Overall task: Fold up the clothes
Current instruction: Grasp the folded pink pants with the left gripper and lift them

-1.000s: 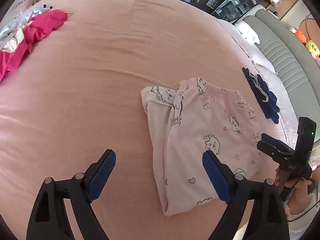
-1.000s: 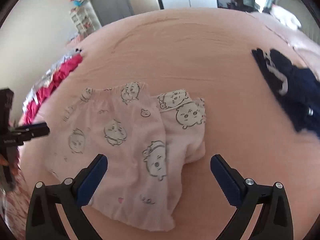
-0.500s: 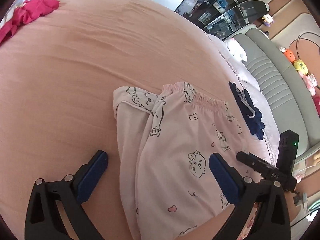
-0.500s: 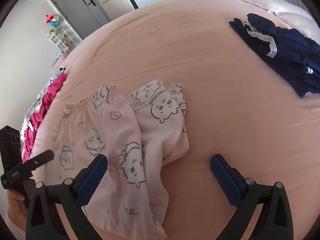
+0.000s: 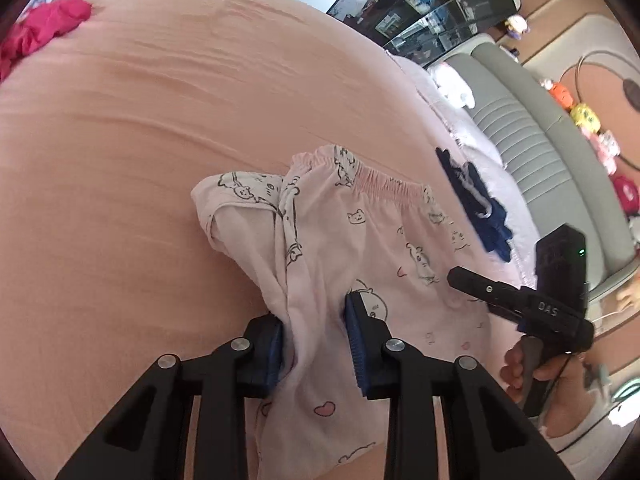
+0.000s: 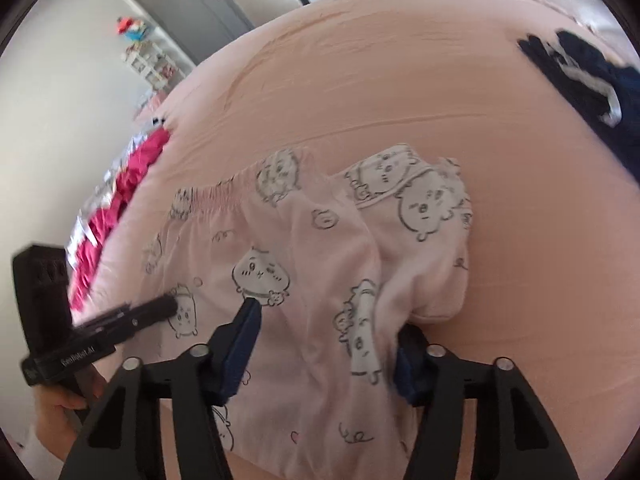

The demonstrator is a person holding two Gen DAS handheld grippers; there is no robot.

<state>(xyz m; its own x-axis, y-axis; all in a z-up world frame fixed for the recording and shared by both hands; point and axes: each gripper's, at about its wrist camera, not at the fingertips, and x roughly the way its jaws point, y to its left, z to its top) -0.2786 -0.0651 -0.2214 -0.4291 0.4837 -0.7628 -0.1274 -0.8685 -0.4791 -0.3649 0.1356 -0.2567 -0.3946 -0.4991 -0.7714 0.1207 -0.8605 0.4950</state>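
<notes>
Left gripper (image 5: 316, 340): narrowed to a small gap and clenched on a raised fold of the pyjama trousers (image 5: 384, 240), with blue pads (image 5: 357, 332) pressed into the cloth from both sides.

Right gripper (image 6: 324, 348): jaws much wider apart, straddling a bunched ridge of the same trousers. Left pad lying on the cloth, right pad half hidden behind a fold. Impossible to tell whether there is any real grip.

In the left view, seen from the side, with a hand (image 5: 516, 372) wrapped round its handle and its tip over the trousers' right edge.

Trousers pale pink with cartoon animals and small hearts. Lying at the near edge of the bed, elastic waistband at the far end, one leg doubled over beside the other.

Underneath, a peach-pink bed sheet (image 5: 160, 120), lightly creased.

A navy garment (image 5: 476, 200) with a white cord, to the right and apart from the trousers. A heap of bright pink clothes (image 5: 44, 28) far off at the left edge.

Beyond the bed:
- a grey padded sofa (image 5: 532, 128) with soft toys (image 5: 584, 116) along its back
- dark glass shelves (image 5: 432, 12)
- in the right view, a grey door (image 6: 188, 4) and a small white rack (image 6: 148, 60) against a pale wall
</notes>
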